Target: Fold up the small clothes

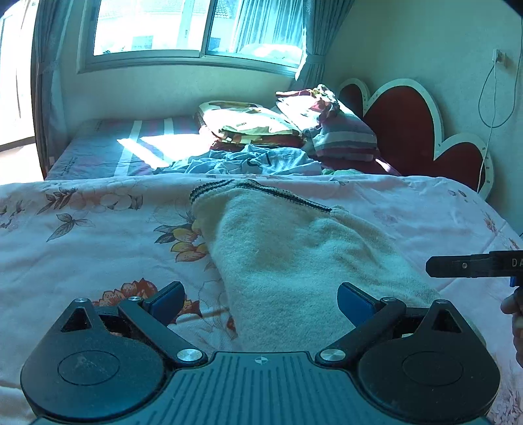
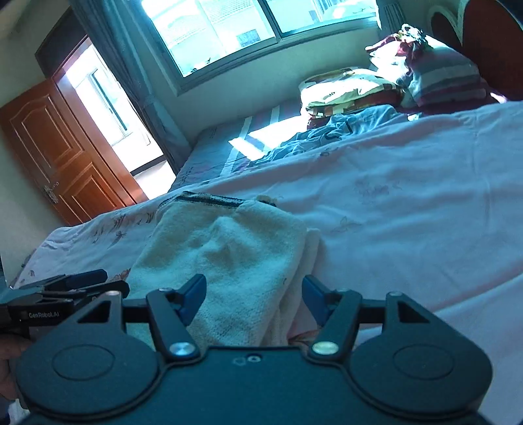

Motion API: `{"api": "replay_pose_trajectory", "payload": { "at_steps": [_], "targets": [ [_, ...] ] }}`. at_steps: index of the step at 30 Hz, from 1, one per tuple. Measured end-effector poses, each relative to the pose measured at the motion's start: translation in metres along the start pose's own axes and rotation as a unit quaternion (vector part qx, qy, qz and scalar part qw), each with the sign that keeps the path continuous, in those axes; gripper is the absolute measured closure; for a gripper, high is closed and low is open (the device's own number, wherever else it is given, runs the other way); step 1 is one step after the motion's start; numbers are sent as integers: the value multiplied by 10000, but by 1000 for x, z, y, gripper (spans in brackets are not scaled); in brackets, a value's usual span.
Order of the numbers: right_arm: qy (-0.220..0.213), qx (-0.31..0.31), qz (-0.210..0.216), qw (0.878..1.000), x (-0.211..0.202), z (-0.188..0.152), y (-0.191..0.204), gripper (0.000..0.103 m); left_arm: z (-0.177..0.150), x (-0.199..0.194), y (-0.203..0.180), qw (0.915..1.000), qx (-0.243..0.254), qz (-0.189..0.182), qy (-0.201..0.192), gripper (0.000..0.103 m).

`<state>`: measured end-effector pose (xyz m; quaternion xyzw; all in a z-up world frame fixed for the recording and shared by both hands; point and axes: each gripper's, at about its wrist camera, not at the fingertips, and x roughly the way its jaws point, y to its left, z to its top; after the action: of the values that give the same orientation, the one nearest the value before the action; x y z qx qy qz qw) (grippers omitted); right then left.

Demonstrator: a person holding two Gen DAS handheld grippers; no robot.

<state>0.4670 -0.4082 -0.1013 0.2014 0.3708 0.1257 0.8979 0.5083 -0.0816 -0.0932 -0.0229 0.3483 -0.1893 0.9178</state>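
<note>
A small cream fuzzy garment (image 1: 287, 255) with a dark striped hem lies folded lengthwise on the floral quilt (image 1: 81, 235). It also shows in the right wrist view (image 2: 228, 255). My left gripper (image 1: 260, 299) is open and empty, just above the garment's near end. My right gripper (image 2: 253, 294) is open and empty over the garment's near right edge. The right gripper shows at the right edge of the left wrist view (image 1: 464, 266). The left gripper shows at the left of the right wrist view (image 2: 78, 287).
Crumpled blue clothes (image 1: 248, 161) lie beyond the quilt. Pillows and bedding (image 1: 294, 127) are piled against a red heart-shaped headboard (image 1: 405, 130). A window (image 1: 196, 29) is behind the bed. A wooden door (image 2: 55, 153) stands open at the left.
</note>
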Motion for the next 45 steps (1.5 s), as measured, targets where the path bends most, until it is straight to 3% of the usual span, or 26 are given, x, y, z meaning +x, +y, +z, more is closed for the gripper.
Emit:
{"api": "replay_pose_trajectory", "payload": {
  "at_steps": [4,7,8,10,12,13,14,16,19,20,21,23,25,27,34,35,39,40,42,45],
  "targets": [
    [20,635,235,9977,-11,-1,-22,42,-11,-4,27,9977,-557,-321,215,4],
    [29,602,434,9972,-12,-3,-20,49,-20,-2,43,9921,-1059,-592,322,17],
    [84,538,478,9974,-10,-5,-17,55,-23,-1,45,9917,-1094,-588,337,17],
    [222,329,491,9980,-2,-9,-9,56,-28,4,43,9924,-1039,-502,422,17],
    [408,20,96,9991,12,-15,-2,64,-33,11,39,9929,-953,-455,553,17],
    [519,-100,-278,9982,19,-18,-2,77,-35,13,38,9926,-966,-459,568,17],
    [504,-86,-380,9980,23,-20,-5,69,-36,14,39,9916,-1029,-522,576,17],
    [468,229,-236,9984,19,-19,-14,69,-37,14,41,9912,-1065,-538,581,17],
    [385,848,358,9950,8,-17,-28,65,-34,10,43,9904,-1105,-630,534,17],
    [401,1044,548,9922,6,-16,-34,58,-34,10,46,9889,-1183,-734,520,17],
    [434,1199,679,9895,6,-15,-39,40,-32,11,50,9854,-1334,-913,527,17],
    [630,1349,766,9859,11,-14,-45,24,-31,16,53,9792,-1542,-1162,627,17],
    [822,1326,743,9850,19,-13,-46,24,-31,23,52,9751,-1590,-1304,825,20],
    [926,1344,813,9832,26,-15,-47,29,-32,30,51,9730,-1613,-1329,977,27],
    [1007,1219,1116,9811,42,-12,-42,32,-33,48,57,9610,-1966,-1639,1045,28],
    [1038,1155,1106,9817,45,-10,-39,37,-32,50,56,9608,-1970,-1648,1041,28],
    [1103,826,1020,9852,53,-5,-28,50,-25,57,44,9663,-1764,-1538,1070,30],
    [1091,766,1003,9860,54,-5,-25,52,-23,59,40,9671,-1720,-1531,1085,41],
    [1033,738,985,9870,53,-7,-23,59,-21,62,34,9678,-1694,-1519,1080,50],
    [916,641,1001,9887,46,-10,-22,69,-15,57,17,9799,-1193,-1312,917,62]
  ]
}}
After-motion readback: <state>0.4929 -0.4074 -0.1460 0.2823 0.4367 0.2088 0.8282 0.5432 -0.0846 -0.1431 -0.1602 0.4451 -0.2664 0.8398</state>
